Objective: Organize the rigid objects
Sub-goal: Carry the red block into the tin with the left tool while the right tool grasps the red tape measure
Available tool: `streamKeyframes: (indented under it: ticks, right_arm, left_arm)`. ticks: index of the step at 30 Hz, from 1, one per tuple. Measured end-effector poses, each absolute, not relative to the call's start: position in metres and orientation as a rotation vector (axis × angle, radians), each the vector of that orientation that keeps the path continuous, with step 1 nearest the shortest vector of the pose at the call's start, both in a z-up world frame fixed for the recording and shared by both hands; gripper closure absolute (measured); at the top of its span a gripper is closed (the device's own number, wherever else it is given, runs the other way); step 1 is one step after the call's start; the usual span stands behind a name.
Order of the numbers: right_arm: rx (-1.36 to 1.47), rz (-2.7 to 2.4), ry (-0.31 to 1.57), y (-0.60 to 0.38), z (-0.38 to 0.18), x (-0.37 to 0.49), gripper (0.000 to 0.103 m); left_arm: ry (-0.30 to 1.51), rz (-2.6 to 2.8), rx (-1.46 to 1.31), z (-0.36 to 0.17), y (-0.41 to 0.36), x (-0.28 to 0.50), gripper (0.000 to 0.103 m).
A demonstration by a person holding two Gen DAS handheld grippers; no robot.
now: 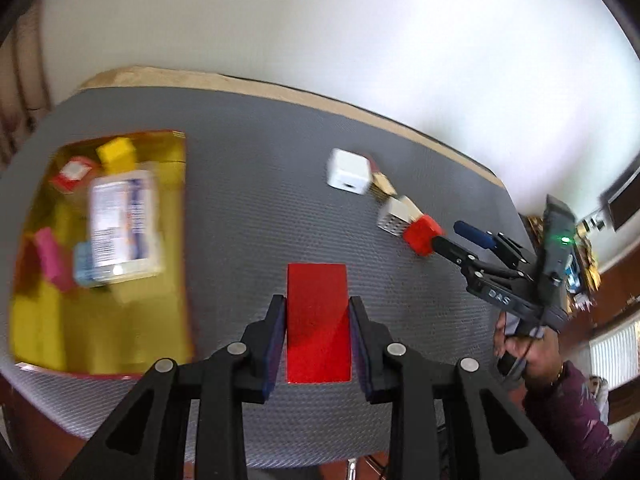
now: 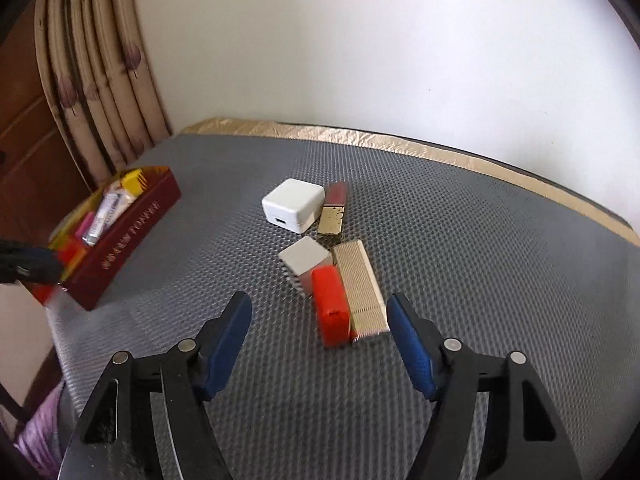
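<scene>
The left gripper point(image 1: 318, 332) clamps a red box point(image 1: 318, 320); the right gripper point(image 2: 318, 340) gapes, empty, lower centre (blurred), and may knock the orange block point(image 2: 330, 306) aside.

Left gripper point(image 1: 318, 312) is clamped on a flat red block point(image 1: 318, 320) above the grey mat point(image 1: 248, 200). Yellow-lined tray point(image 1: 100, 332) of bits sits around 9 o'clock; the right gripper point(image 1: 454, 236) is at 3 o'clock by a small red box point(image 1: 420, 234).

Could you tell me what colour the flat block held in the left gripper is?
Red; the flat block shows best in the left wrist view.
</scene>
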State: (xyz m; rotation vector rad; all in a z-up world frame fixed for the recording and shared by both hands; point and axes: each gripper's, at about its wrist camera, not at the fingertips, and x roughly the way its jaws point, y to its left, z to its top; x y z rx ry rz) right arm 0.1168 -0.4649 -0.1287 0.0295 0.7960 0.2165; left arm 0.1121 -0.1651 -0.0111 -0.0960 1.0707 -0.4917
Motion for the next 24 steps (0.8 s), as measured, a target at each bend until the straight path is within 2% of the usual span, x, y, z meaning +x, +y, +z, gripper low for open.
streamKeyframes:
  ticks: [3,8,10,11,24]
  right_arm:
    - [-0.007,0.214,0.834,-0.460,-0.136,0.129,0.057]
    - [-0.054,0.202,0.877,-0.455,-0.146,0.139,0.063]
    - [-0.062,0.203,0.889,-0.454,-0.148,0.141,0.077]
    - [-0.073,0.200,0.901,-0.453,-0.149,0.142,0.087]
    - [0.062,0.219,0.864,-0.452,-0.126,0.099,0.087]
  left_arm:
    - [1.060,-0.451,-0.108,-0.003,-0.141,0.109,0.072]
    - [1.052,-0.386,-0.136,0.001,-0.104,0.108,0.072]
    - [1.049,-0.349,-0.134,0.000,-0.089,0.110,0.072]
    - [1.050,-0.338,-0.135,-0.001,-0.084,0.110,0.072]
    - [1.098,-0.174,-0.128,-0.041,-0.033,0.141,0.072]
